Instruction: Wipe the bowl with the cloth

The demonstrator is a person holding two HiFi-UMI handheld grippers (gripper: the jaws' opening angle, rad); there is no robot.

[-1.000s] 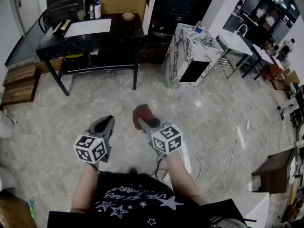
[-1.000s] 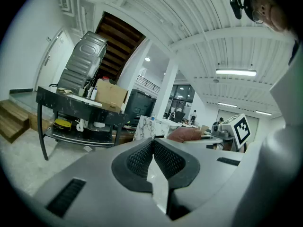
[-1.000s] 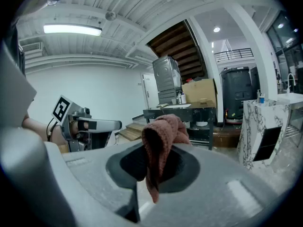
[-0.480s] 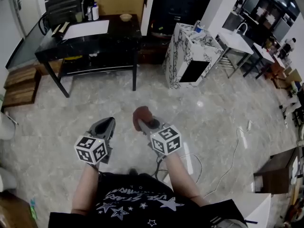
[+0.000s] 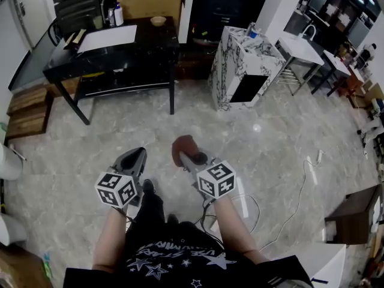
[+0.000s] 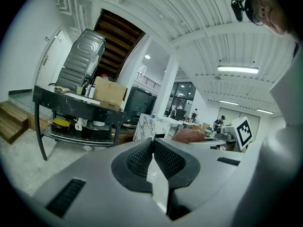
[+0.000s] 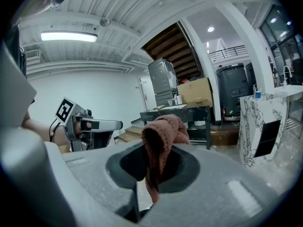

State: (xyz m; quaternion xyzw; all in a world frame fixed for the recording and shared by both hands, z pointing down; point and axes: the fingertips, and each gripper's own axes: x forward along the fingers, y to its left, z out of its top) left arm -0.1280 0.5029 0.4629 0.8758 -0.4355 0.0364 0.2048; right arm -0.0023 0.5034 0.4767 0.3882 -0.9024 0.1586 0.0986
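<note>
Rust-brown cloth (image 7: 161, 138) hung clamped in my right gripper (image 7: 154, 170); my left gripper (image 6: 153, 159) was closed, empty. At eleven o'clock, well apart, the bowl (image 5: 158, 21) sat on a table (image 5: 150, 39), contents unclear.

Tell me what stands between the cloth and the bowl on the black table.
Nothing visible. Only bare floor separates the cloth, held in the right gripper, from the table, and the bowl sits on it uncovered.
</note>
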